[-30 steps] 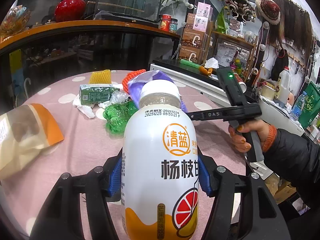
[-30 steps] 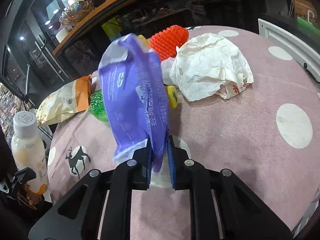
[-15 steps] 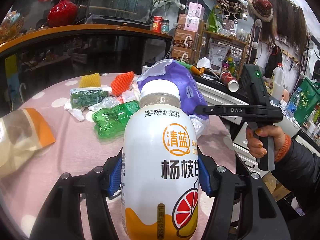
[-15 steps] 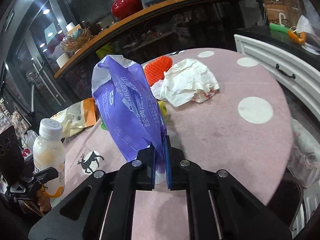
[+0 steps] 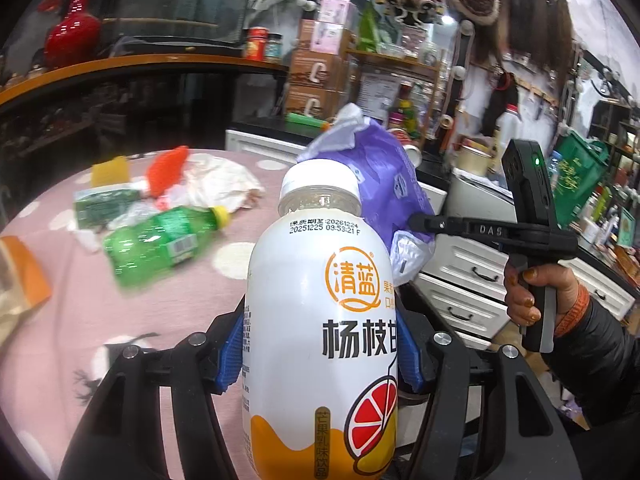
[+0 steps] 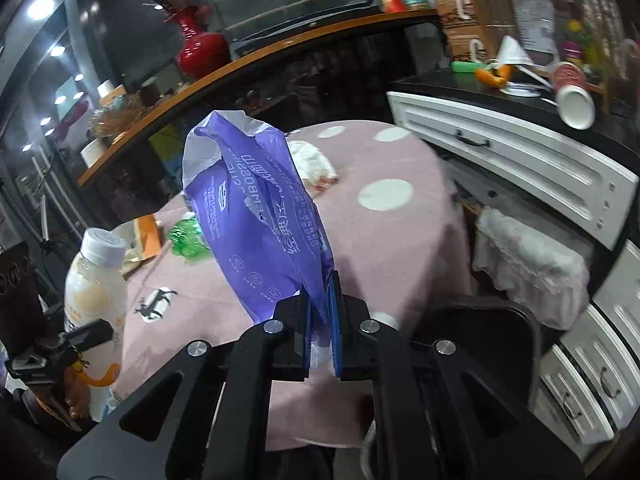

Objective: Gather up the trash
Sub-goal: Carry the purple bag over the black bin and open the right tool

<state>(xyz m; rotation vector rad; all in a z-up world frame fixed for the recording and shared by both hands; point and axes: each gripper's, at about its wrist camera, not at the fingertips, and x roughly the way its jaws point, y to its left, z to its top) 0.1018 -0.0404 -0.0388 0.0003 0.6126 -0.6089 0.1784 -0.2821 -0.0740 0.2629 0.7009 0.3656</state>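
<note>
**Both tongs loaded above the table's edge**

Your left gripper (image 5: 320, 354) clamps a white plastic drink bottle with orange-and-grapefruit label (image 5: 320, 320) upright between its blue pads. Your right gripper (image 6: 321, 326) pinches the bottom edge of a crumpled purple plastic wrapper bag (image 6: 256, 216), which stands up from the jaws. Beyond them, on the pink polka-dot tablecloth (image 5: 168, 312), lie a green plastic bottle (image 5: 160, 238), crumpled white paper (image 5: 218, 184) and an orange foam net (image 5: 166, 168).

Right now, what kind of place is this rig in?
Probably a small shop or a lived-in back room: glass display counter holding a red vase, stacked cartons, and a polka-dot tablecloth.
</note>
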